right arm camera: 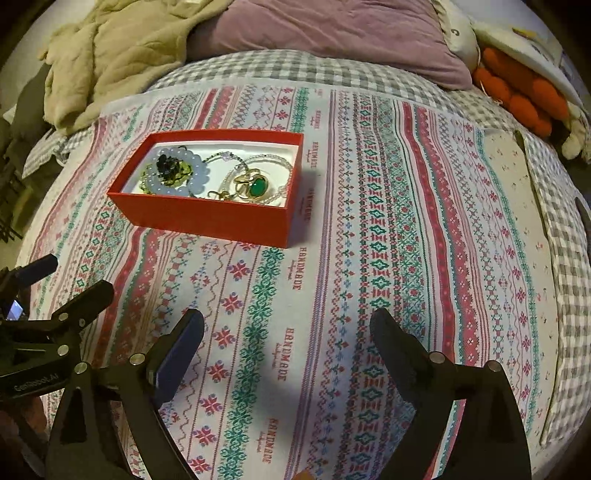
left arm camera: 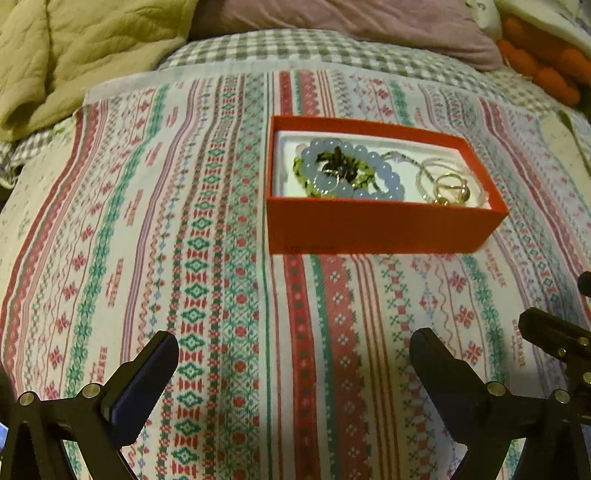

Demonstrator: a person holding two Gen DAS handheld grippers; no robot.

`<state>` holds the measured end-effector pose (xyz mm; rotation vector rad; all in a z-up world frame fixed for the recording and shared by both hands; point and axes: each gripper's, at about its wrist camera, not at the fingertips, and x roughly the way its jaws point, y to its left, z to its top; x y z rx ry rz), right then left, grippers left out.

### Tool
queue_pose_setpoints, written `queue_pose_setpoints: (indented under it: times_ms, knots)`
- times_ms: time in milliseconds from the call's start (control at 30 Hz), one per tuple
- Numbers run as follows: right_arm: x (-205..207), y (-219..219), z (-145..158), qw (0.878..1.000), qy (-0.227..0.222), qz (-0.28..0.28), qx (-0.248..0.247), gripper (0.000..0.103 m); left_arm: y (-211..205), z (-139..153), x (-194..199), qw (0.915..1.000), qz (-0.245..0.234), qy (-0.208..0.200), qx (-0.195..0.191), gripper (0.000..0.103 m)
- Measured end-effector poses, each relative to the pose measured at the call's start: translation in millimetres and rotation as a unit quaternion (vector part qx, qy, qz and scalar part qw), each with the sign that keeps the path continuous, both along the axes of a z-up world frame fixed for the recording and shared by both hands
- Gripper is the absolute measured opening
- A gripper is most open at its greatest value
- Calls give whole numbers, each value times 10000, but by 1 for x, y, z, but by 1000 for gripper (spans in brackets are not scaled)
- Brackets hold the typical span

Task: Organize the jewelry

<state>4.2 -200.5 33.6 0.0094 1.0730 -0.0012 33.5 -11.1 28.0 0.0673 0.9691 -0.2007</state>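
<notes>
An open red box (left arm camera: 376,229) (right arm camera: 207,218) sits on the patterned cloth (left arm camera: 207,258) (right arm camera: 369,240). Inside lie a pale blue bead bracelet (left arm camera: 384,173) (right arm camera: 201,177), a green and black piece (left arm camera: 334,166) (right arm camera: 168,166), a thin pale bead strand (left arm camera: 424,166) (right arm camera: 273,158), gold rings (left arm camera: 448,188) (right arm camera: 242,181) and a green stone pendant (right arm camera: 258,186). My left gripper (left arm camera: 291,350) is open and empty, well in front of the box. My right gripper (right arm camera: 286,328) is open and empty, in front and to the right of the box.
The cloth covers a grey checked bedsheet (left arm camera: 295,48) (right arm camera: 295,70). A beige quilt (left arm camera: 74,48) (right arm camera: 110,48) lies back left, a mauve pillow (right arm camera: 332,29) behind, an orange plush (right arm camera: 524,96) back right. The left gripper's frame shows at the right view's left edge (right arm camera: 55,325).
</notes>
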Motion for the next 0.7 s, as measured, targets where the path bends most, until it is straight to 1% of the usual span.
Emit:
queue_pose_setpoints:
  times_ms: [267, 700]
  knots:
    - [8, 5, -4, 9999, 31, -57, -90, 93, 5, -3, 3, 9999, 127, -28, 17, 102]
    - [14, 5, -9, 9998, 130, -97, -83, 93, 5, -6, 6, 9999, 144, -24, 77, 102]
